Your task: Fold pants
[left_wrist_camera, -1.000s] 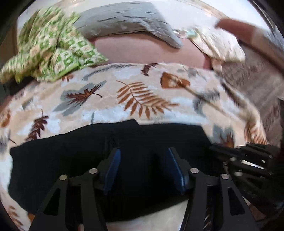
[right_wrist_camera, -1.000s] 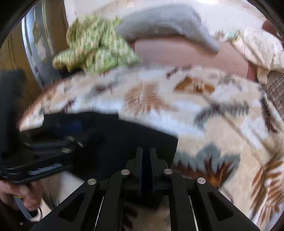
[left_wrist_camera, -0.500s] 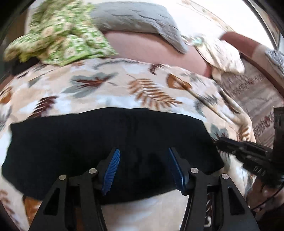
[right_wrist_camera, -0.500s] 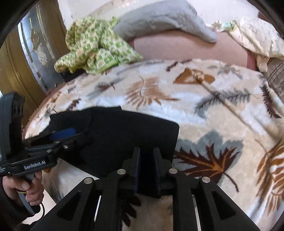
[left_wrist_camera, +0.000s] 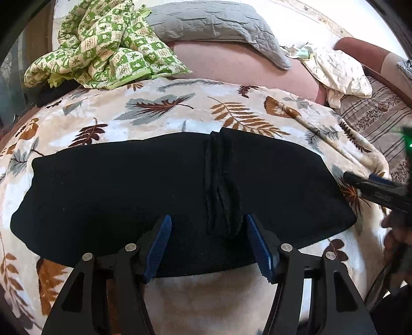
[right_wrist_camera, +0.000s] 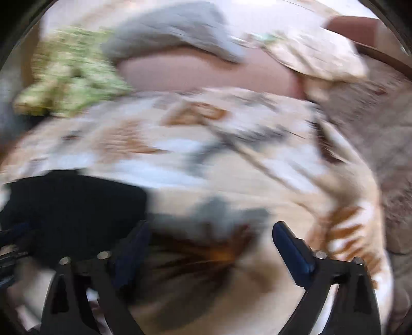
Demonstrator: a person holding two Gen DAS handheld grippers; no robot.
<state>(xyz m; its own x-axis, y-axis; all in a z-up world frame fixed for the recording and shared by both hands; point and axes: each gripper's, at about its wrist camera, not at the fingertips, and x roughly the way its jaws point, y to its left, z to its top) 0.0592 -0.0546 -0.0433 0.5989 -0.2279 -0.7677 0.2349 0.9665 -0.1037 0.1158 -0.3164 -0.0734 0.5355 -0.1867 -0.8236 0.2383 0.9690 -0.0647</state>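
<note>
The black pants (left_wrist_camera: pixel 128 195) lie folded into a long flat band across the leaf-patterned blanket (left_wrist_camera: pixel 167 108), with a raised seam ridge near the middle. My left gripper (left_wrist_camera: pixel 207 226) is open and empty, hovering over the band's near edge. My right gripper (right_wrist_camera: pixel 211 237) is open and empty over the bare blanket (right_wrist_camera: pixel 231 167), to the right of the pants' end (right_wrist_camera: pixel 77 203); this view is blurred by motion. The right gripper also shows at the right edge of the left wrist view (left_wrist_camera: pixel 378 189).
A green-and-cream checked cloth (left_wrist_camera: pixel 103 49) lies crumpled at the back left. A grey quilted pillow (left_wrist_camera: pixel 213 23) and a cream cloth (left_wrist_camera: pixel 340 72) lie at the back on a pink sofa. A striped rug (left_wrist_camera: pixel 381 116) is at the right.
My right gripper has opened, let go of the pants and moved right off them. My left gripper has pulled back, showing the whole folded band.
</note>
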